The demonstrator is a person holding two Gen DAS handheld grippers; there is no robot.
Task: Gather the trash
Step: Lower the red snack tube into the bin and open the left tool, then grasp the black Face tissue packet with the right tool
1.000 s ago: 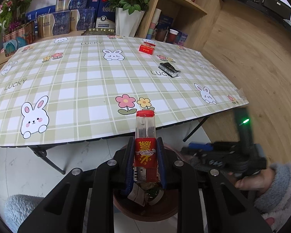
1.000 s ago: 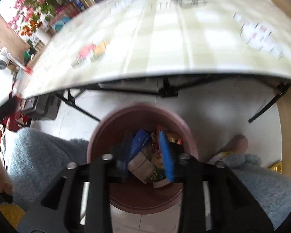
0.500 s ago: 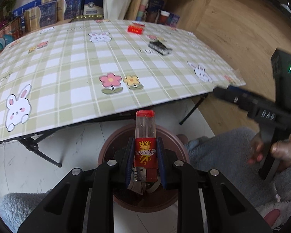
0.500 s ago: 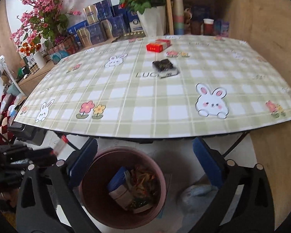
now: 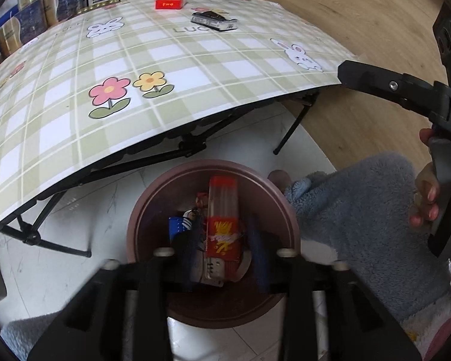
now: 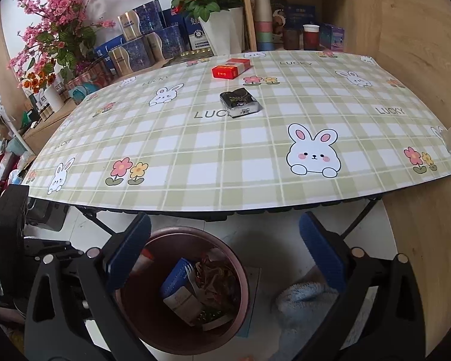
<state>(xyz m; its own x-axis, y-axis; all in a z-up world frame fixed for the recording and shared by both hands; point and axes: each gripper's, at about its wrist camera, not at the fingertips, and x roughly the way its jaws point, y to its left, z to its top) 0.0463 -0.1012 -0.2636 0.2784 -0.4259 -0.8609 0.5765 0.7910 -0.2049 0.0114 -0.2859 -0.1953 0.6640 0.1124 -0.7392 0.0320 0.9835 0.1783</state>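
Over the brown bin (image 5: 213,310), a clear tube with a red cap and red label (image 5: 222,219) sits between the left gripper's (image 5: 225,240) opening fingers, pads off it. The right gripper's (image 6: 225,252) fingers stand wide apart, empty. Two packs remain on the surface (image 6: 195,156): one red (image 6: 230,68), one black (image 6: 240,102).

The word "LUCKY" is printed several times on the checked tablecloth (image 6: 195,150): once partly covered by the black packet (image 6: 240,102), once toward the cloth's right edge, once beyond the red box (image 6: 230,67). Lettering on that box, the packet and the boxes behind the table is too small to read.
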